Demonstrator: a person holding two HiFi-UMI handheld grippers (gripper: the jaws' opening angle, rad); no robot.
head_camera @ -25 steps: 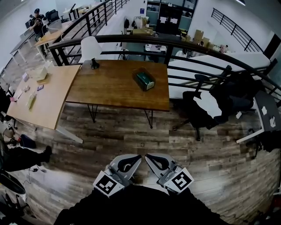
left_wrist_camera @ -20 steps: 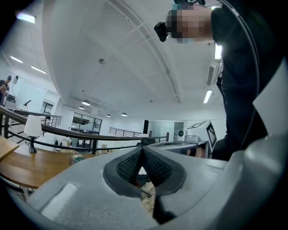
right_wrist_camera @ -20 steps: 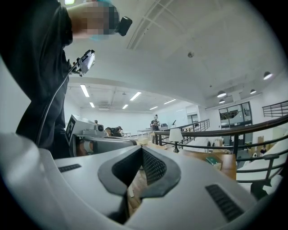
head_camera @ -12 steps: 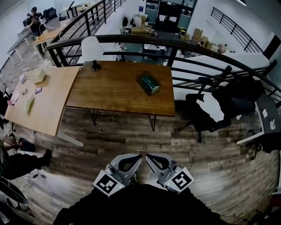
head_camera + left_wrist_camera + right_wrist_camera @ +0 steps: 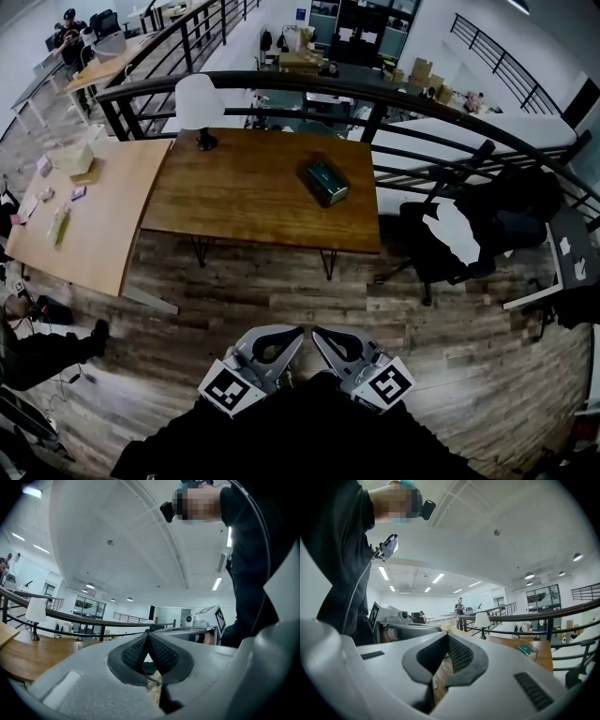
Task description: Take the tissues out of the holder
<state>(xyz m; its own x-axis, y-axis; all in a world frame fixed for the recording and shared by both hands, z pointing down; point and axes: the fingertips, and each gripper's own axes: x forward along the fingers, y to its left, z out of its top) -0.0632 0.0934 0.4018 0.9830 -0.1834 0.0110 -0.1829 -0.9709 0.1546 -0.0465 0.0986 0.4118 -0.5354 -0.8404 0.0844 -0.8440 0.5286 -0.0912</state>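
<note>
Wooden table [image 5: 234,197]: tissue holder [image 5: 323,181] on its right half. Tissues likely light and flimsy, so I'd pinch the top sheet. Left gripper [image 5: 294,332] and right gripper [image 5: 318,333] closed, empty.

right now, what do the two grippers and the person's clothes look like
The left gripper and right gripper both have pale grey moulded shells with rounded jaws, lined with black textured pads. Each carries a cube with black-and-white square markers. The person wears dark clothing.
</note>
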